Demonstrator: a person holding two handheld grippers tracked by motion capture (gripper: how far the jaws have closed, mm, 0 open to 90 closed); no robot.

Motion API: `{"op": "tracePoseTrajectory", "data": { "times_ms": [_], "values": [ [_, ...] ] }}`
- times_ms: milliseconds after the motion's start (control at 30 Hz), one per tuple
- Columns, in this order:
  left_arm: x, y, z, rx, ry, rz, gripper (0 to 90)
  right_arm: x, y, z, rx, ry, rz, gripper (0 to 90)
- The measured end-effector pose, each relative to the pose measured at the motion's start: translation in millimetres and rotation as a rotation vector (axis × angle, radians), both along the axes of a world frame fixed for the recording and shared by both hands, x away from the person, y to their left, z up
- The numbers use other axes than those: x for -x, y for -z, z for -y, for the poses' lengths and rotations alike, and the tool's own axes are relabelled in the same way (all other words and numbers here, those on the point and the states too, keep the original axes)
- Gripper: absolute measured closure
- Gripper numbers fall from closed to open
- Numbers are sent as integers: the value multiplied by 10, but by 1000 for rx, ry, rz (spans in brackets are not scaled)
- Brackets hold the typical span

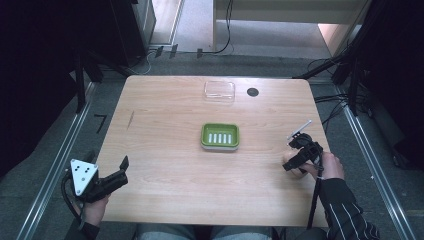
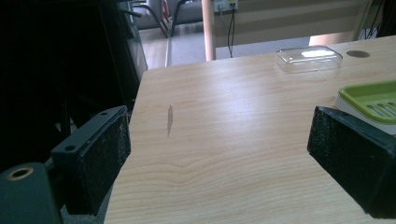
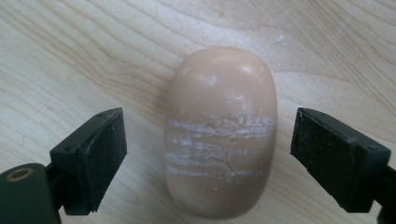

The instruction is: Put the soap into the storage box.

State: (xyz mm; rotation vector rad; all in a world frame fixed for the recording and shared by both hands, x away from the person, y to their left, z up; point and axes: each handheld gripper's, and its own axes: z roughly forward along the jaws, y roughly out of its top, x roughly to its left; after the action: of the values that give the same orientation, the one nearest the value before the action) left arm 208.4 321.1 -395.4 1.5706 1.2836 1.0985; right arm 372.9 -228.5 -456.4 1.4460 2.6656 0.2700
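While its jaws stand apart, the right gripper [image 3: 208,158] straddles a smooth oval soap bar [image 3: 220,130], untouched, at frame centre.
Pale scuffed bands cross the bar; left gripper [image 2: 219,158] jaws gape over grained wooden table [image 2: 224,140].

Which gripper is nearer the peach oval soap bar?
Right. The right gripper straddles the peach oval soap bar, open. The left gripper sits at the table's opposite near corner.

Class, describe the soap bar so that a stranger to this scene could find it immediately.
Start at the wooden table and go to its right edge, where the right tool hangs open. The soap bar lies between the jaws: a smooth, peach-coloured oval with whitish scuff lines across it, unlike the green dish at the centre.
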Motion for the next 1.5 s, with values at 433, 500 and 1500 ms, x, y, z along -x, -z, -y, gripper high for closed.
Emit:
{"op": "tracePoseTrajectory", "data": {
  "times_ms": [433, 500, 1500],
  "values": [
    [6, -2, -6, -3, -2, 1, 63, -92, 108, 33, 5, 11, -42, 173],
    [6, -2, -7, -3, -2, 2, 64, -93, 118, 35, 6, 9, -40, 183],
    [15, -11, -4, -1, -1, 10, 63, -60, 127, 19, 25, -17, -29, 337]
  ]
}}
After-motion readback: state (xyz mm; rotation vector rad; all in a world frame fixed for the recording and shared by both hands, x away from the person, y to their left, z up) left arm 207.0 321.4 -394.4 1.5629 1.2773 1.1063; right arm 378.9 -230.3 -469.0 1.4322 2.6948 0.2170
